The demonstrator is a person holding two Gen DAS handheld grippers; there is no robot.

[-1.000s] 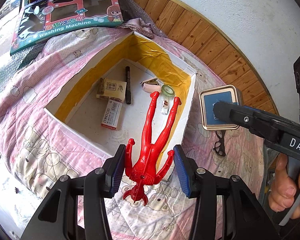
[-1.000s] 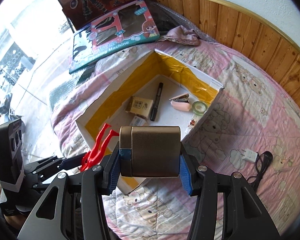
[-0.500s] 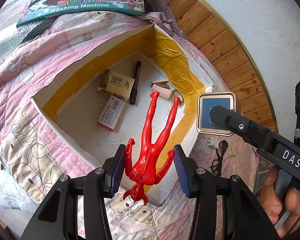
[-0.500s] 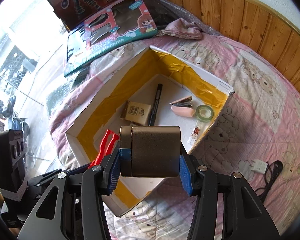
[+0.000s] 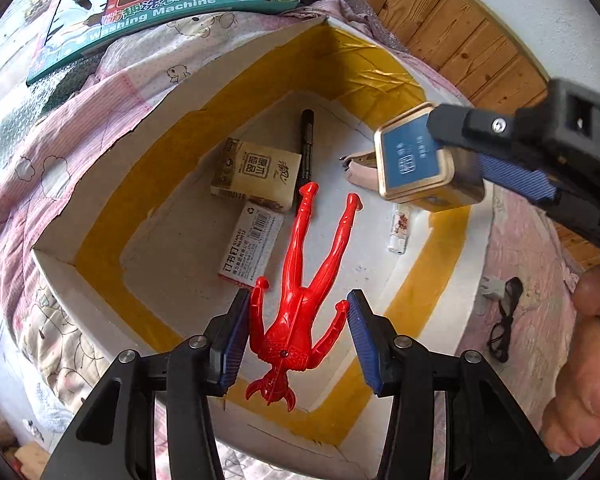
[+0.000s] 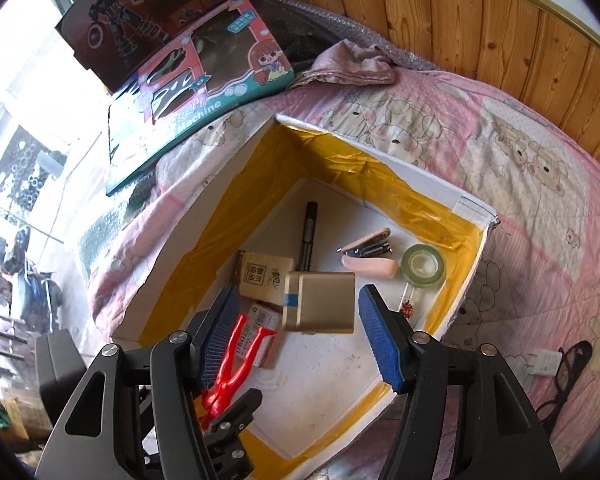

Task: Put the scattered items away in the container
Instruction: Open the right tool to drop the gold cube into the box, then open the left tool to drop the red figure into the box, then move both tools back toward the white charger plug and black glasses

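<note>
Scene: a white box [image 6: 466, 210] lined with yellow tape is seen lying open on a bed [image 6: 532, 184] with a pink bear-print quilt; both tools are held above the box.
Left tool [image 5: 298, 322]: its blue pads are set against the arms of a red toy figure [image 5: 304, 292], which is held head-down toward the camera, legs pointing away over the box floor.
Figure's long axis: it runs straight forward from the left tool, along the fingers, toward the far corner of the box.
Right tool [image 6: 296, 334]: its fingers are spread wide; in its own view a gold tin [image 6: 320, 302] is seen between them with a gap on each side, so it appears to be let go. In the left view a pad seems to lie against the tin, so contact cannot be fully ruled out.
Tin's place: over the box interior, above a tan carton [image 6: 266, 276] and near a black pen [image 6: 308, 236].
Already in the box: a pink stapler [image 6: 370, 256], a roll of tape [image 6: 423, 266] and a staple packet [image 5: 250, 246] are seen on the floor.
Still outside: a plug and black cord [image 6: 560, 364] are seen on the quilt to the right of the box, nearer the right tool.
Likely next: the figure is judged ready to be lowered and released straight down.
</note>
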